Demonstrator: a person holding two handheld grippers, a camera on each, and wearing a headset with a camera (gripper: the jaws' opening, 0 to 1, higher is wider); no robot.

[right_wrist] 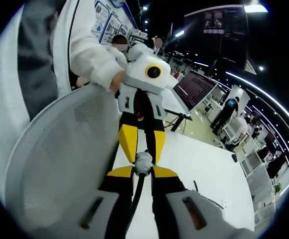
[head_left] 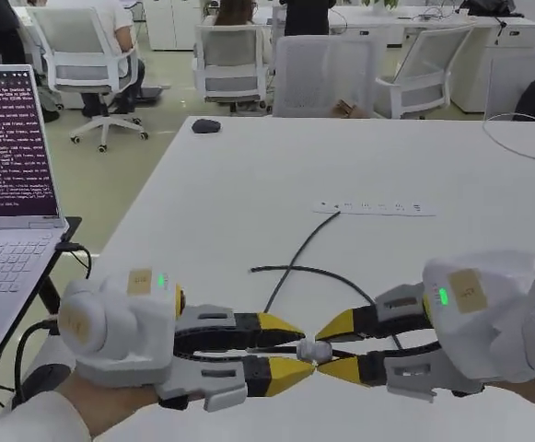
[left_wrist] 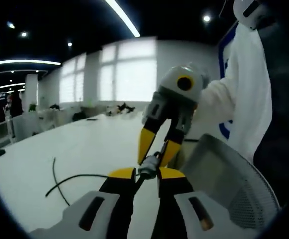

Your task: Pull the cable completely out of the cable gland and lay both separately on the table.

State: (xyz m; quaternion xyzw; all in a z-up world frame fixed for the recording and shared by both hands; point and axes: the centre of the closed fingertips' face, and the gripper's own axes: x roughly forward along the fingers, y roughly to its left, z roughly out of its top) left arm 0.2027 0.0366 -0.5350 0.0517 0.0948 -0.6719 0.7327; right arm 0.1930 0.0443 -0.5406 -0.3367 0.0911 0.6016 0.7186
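Note:
A small grey cable gland (head_left: 315, 351) hangs just above the white table's (head_left: 249, 184) near edge, held where the two grippers' yellow tips meet. My left gripper (head_left: 306, 349) comes in from the left and is shut on the gland (left_wrist: 148, 168). Facing it from the right, my right gripper (head_left: 323, 352) is shut on the black cable (right_wrist: 137, 194), which runs back between its jaws right behind the gland (right_wrist: 143, 162). The rest of the cable (head_left: 318, 272) curves away over the table. A thin dark piece also lies between the left jaws.
A white power strip (head_left: 373, 208) lies mid-table, its black cord (head_left: 299, 253) running toward me. An open laptop (head_left: 9, 184) stands on a stand to the left. Further off are a dark mouse (head_left: 205, 126) and several office chairs (head_left: 313, 78).

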